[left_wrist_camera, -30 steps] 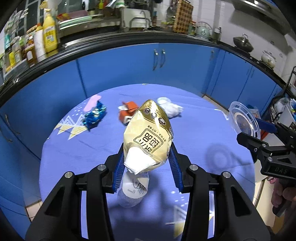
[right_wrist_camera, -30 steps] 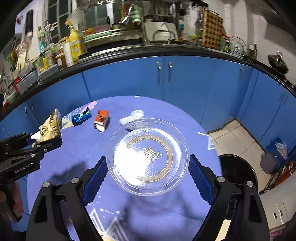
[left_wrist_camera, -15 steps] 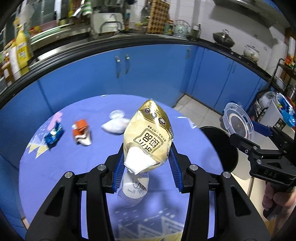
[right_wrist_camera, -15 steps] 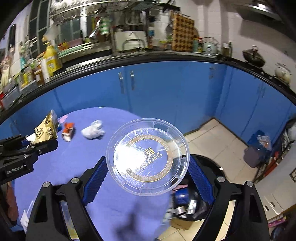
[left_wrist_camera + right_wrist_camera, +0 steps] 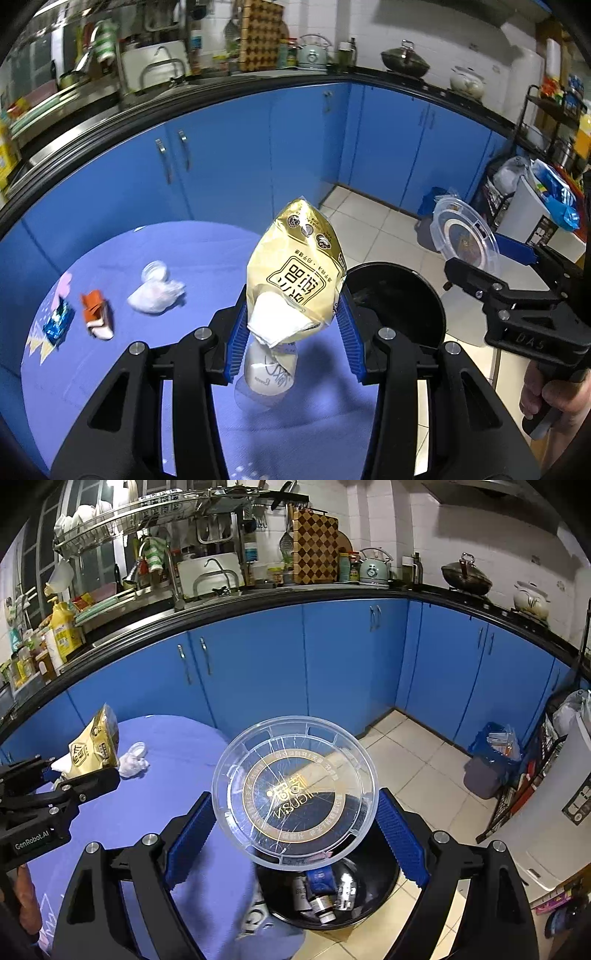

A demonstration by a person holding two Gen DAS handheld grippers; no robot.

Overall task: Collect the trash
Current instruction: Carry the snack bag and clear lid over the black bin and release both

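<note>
My left gripper (image 5: 293, 332) is shut on a gold snack bag (image 5: 295, 269) with a white wad and a clear cup under it, held above the purple table (image 5: 147, 369). My right gripper (image 5: 295, 830) is shut on a clear round plastic lid (image 5: 295, 792), held above a black trash bin (image 5: 332, 893) that holds several bottles and cans. The bin (image 5: 399, 302) stands just past the table's right edge. On the table lie a white crumpled bag (image 5: 155, 299), an orange wrapper (image 5: 94, 314) and a blue wrapper (image 5: 57, 325).
Blue kitchen cabinets (image 5: 332, 664) curve behind the table under a cluttered counter. A tiled floor (image 5: 424, 768) lies to the right, with a bagged bin (image 5: 491, 764) and a shelf rack (image 5: 546, 122) along the wall.
Both grippers have swung to the right with their loads. The table's trash has slid left in view, and the black bin has come under the right gripper.
</note>
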